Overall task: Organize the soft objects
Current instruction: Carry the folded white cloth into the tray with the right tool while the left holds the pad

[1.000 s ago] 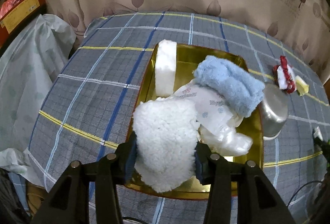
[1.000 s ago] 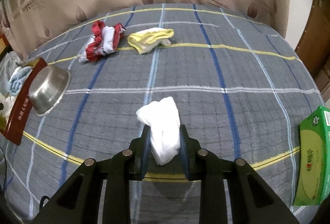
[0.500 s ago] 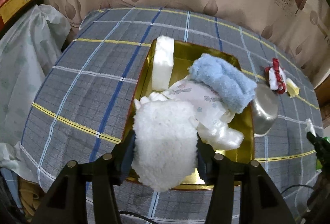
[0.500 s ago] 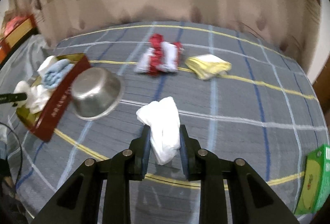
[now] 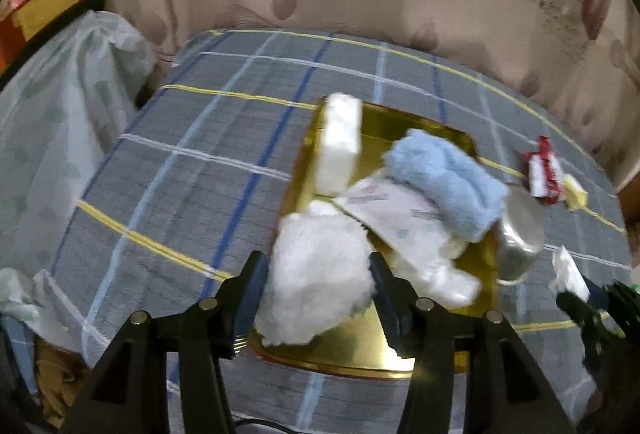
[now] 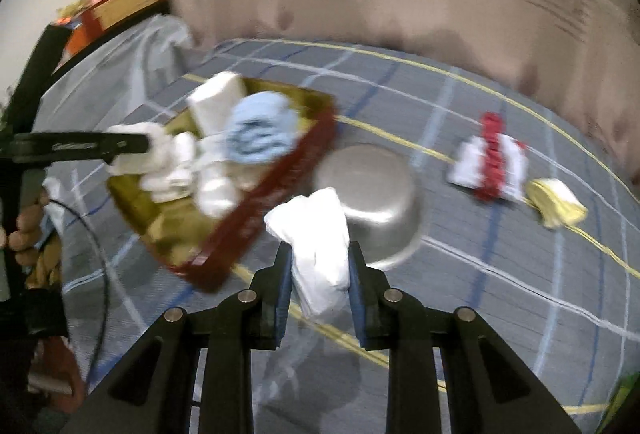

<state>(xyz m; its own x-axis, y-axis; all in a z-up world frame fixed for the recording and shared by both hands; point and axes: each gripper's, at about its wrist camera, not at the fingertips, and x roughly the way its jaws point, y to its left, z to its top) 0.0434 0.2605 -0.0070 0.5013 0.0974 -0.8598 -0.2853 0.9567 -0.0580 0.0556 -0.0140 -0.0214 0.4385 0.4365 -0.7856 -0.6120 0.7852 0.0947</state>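
The right tool (image 6: 318,288) grips a white cloth (image 6: 320,238) between its pads. Beyond it a steel bowl (image 6: 376,202) lies beside the gold tray (image 6: 256,194), which holds a blue towel (image 6: 260,130) and white soft things.

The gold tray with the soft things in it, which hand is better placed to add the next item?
Probably the right. Its tool is shut on a white folded cloth beside the gold tray, while the left tool stands over the tray around a fluffy white cloth already there.
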